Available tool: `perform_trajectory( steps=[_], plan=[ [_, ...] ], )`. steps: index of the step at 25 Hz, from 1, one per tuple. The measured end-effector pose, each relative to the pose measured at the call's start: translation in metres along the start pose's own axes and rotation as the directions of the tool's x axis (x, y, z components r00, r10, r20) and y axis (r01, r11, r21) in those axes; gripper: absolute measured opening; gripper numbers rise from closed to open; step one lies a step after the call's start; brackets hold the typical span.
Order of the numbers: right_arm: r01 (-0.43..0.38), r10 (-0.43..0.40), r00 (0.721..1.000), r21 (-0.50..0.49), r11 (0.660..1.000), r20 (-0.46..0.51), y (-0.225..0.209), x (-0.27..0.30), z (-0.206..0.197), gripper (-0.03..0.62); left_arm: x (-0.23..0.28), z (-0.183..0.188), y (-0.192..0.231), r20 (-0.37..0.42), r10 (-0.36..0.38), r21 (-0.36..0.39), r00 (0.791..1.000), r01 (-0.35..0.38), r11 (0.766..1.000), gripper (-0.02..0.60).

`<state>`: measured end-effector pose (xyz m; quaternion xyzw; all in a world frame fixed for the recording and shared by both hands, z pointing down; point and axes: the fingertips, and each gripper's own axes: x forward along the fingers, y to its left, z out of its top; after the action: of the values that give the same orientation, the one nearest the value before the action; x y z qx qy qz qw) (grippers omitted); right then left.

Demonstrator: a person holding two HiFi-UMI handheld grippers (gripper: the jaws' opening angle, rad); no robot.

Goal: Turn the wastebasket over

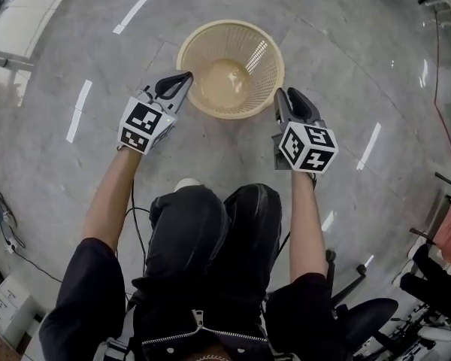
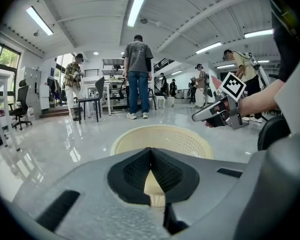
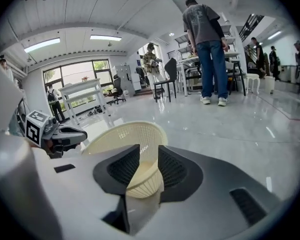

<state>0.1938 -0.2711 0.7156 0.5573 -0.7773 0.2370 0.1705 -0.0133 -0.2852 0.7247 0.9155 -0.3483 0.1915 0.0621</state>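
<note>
Task not begun, by my read: the cream mesh wastebasket (image 1: 231, 68) stands upright on the grey floor (image 1: 346, 66) w/ its mouth up, empty, in front of the person's knees. The whole flip is left to do.

Count: 1 wastebasket, 2 grippers.
- Left gripper (image 1: 185, 77): just beside the near-left rim, jaws pressed together, nothing held.
- Right gripper (image 1: 284, 96): by the near-right rim, jaws partway apart, gripping nothing.

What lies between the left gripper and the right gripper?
The wastebasket, standing mouth up, lies between the left gripper and the right gripper. Nearer the person there is only bare floor. The head view shows this.
</note>
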Motion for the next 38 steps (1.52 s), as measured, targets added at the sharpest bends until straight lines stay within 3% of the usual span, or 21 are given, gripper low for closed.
perform_trajectory(
  steps=[3,7,10,15,18,21,23,28,33,38],
  plan=[
    [-0.018,0.019,0.999,0.005,1.000,-0.046,-0.006,0.011,-0.021,0.122,0.007,-0.011,-0.001,-0.008,0.004,-0.013,1.000,-0.004,1.000,0.003],
    [-0.055,0.065,0.994,0.116,0.992,-0.083,-0.014,0.020,-0.040,0.135,0.014,-0.021,-0.007,-0.036,-0.002,-0.020,0.999,0.001,1.000,0.003],
    [-0.084,0.101,0.992,0.208,0.974,-0.073,-0.016,0.022,-0.044,0.139,0.017,-0.030,-0.013,-0.068,-0.011,-0.005,0.998,0.011,1.000,0.003],
    [-0.126,0.144,0.988,0.233,0.964,-0.061,-0.011,0.025,-0.046,0.137,0.020,-0.038,-0.018,-0.063,-0.016,0.003,0.998,0.016,1.000,0.003],
    [-0.173,0.207,0.976,0.354,0.919,-0.061,-0.009,0.028,-0.052,0.137,0.020,-0.037,-0.019,-0.049,-0.019,0.000,0.999,0.019,1.000,0.003],
    [-0.226,0.279,0.960,0.503,0.834,-0.032,-0.005,0.028,-0.054,0.106,0.019,-0.037,-0.019,-0.042,-0.019,-0.004,0.999,0.019,1.000,0.003],
    [-0.232,0.289,0.957,0.535,0.812,-0.023,-0.005,0.028,-0.054,0.097,0.020,-0.037,-0.021,-0.039,-0.031,-0.007,0.999,0.031,0.999,0.003],
    [-0.204,0.238,0.971,0.488,0.849,-0.007,-0.008,0.022,-0.047,0.094,0.021,-0.034,-0.031,-0.023,-0.069,-0.023,0.997,0.068,0.997,0.003],
    [-0.214,0.197,0.977,0.382,0.899,0.084,-0.004,0.003,-0.008,0.071,0.030,-0.055,-0.045,-0.086,-0.106,-0.024,0.991,0.104,0.994,0.003],
    [-0.159,0.149,0.987,0.258,0.953,0.059,0.027,0.000,0.009,0.047,0.025,-0.052,-0.045,-0.051,-0.092,-0.083,0.994,0.087,0.993,0.003]
  ],
)
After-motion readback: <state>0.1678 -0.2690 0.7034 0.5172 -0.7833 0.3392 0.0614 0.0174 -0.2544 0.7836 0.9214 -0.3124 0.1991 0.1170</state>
